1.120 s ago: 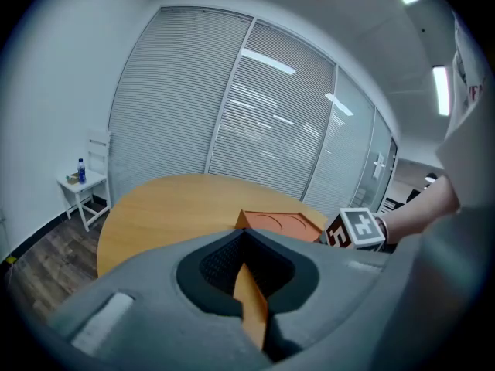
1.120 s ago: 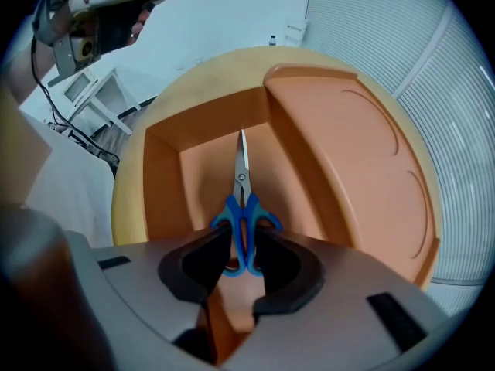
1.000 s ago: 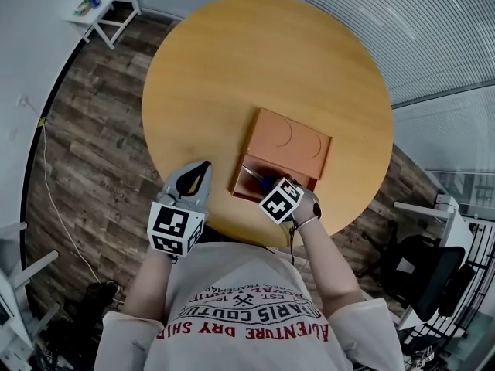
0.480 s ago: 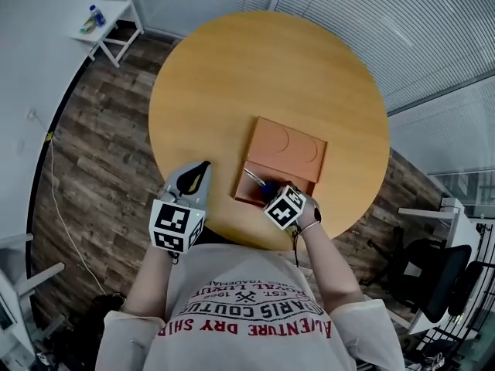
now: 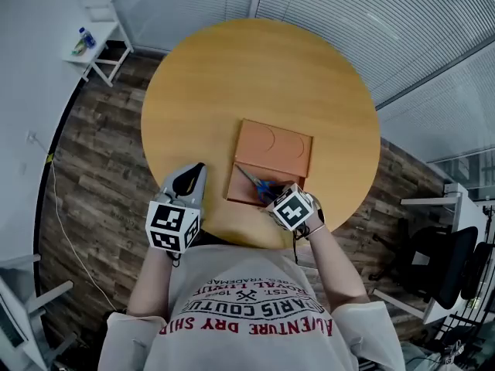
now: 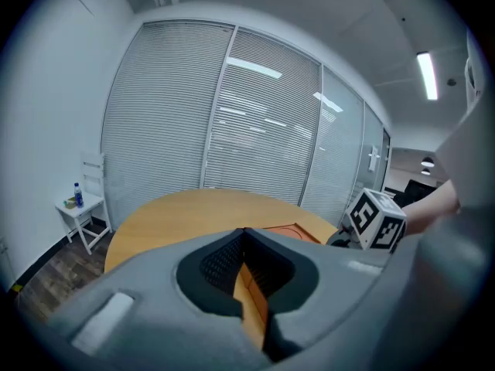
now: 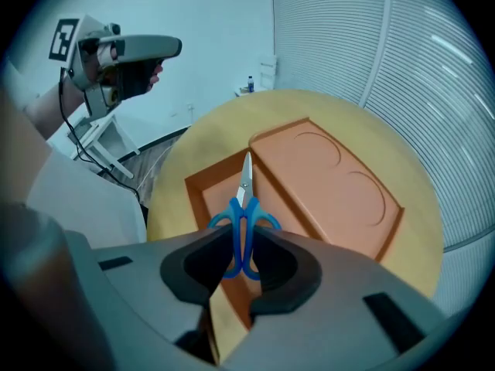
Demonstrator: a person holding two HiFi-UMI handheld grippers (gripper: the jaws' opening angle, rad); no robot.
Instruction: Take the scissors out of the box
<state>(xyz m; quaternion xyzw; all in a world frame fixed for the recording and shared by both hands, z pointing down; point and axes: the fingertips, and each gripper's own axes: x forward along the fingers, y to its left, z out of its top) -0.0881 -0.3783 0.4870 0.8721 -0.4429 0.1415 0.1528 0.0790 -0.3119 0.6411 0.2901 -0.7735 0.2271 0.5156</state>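
Scissors: blue handles, silver blades. Box: orange-brown. Table: honey-yellow. My right gripper, left gripper: grey, black pads. Marker cubes: black-and-white squares. Floor: dark wood grain. My shirt: grey, red lettering.

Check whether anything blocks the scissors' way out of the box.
Nothing visible does. The right gripper is clamped on the scissors over the open section of the box. The covered part lies beside them, not above.

L claw shut, empty, near level; R claw aimed steeply down, clamped on scissors.
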